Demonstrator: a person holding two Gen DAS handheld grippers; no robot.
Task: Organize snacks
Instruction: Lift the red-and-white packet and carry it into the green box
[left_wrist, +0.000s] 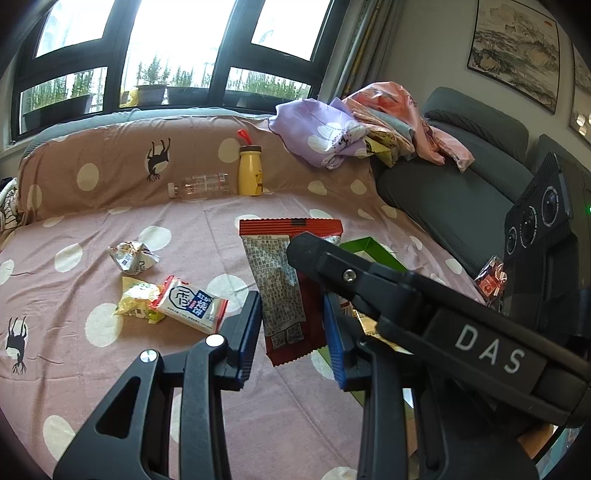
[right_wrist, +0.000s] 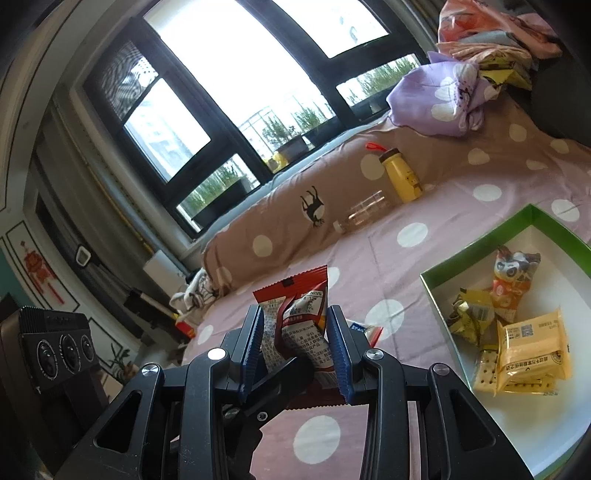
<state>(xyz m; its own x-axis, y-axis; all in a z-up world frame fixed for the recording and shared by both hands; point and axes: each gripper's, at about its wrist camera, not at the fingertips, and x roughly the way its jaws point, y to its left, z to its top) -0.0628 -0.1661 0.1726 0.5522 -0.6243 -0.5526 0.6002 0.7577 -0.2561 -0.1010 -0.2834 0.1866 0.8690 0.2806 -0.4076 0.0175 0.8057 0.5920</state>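
Note:
A red snack packet (left_wrist: 284, 284) with a grey printed back hangs between both grippers above the bed. My left gripper (left_wrist: 291, 328) has its blue pads either side of the packet's lower end, jaws close around it. My right gripper (right_wrist: 295, 343) is shut on the same red packet (right_wrist: 295, 314), crumpling it. In the left wrist view the right gripper's black finger (left_wrist: 314, 251) crosses over the packet. A green-walled box (right_wrist: 532, 218) at the right holds several snack packets (right_wrist: 528, 343). Loose snacks lie on the bedspread: a white and red packet (left_wrist: 192, 304), a yellow one (left_wrist: 138, 299), a crumpled silver one (left_wrist: 133, 256).
A yellow bottle (left_wrist: 250, 170) stands and a clear plastic bottle (left_wrist: 201, 186) lies against the brown dotted bolster at the back. A pile of clothes (left_wrist: 354, 129) sits on the grey sofa (left_wrist: 454, 192) at the right. A small red packet (left_wrist: 489, 282) lies near the sofa edge.

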